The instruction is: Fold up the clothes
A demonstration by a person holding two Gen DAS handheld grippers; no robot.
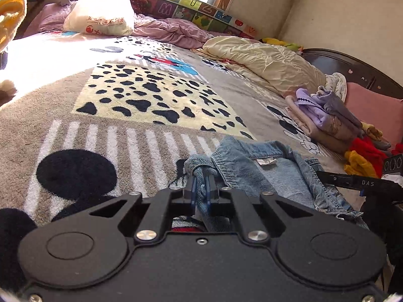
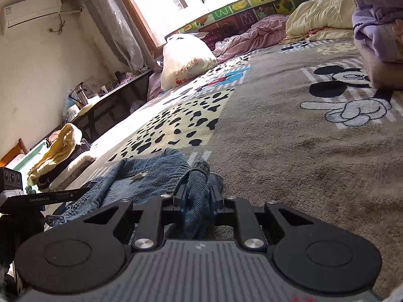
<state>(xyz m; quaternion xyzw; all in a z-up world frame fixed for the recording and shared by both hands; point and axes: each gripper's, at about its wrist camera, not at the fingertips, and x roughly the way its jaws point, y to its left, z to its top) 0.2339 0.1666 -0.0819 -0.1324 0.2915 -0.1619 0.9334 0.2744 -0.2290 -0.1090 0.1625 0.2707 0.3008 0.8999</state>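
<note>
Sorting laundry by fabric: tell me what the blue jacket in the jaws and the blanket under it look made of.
Blue jacket: looks like washed denim, matte, with a visible diagonal weave, stitched seams and a frayed edge. Both the left gripper and the right gripper are clamped on it.
Blanket: probably plush fleece or similar synthetic pile; fuzzy, clumped nap with a printed cartoon pattern.

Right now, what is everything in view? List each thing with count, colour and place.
denim jacket: one, blue, crumpled on the blanket, near edge
blanket: one, grey-brown with cartoon mouse and spotted print, covering the bed
folded clothes: one stack, lilac and beige, right side
loose clothes: small heap, red and yellow, beside the stack
plastic bag: one, white, far end
quilts: two, cream and pink, far right
air conditioner: one, white, wall
left tongs: black, shut on denim
right tongs: black, shut on denim
</note>
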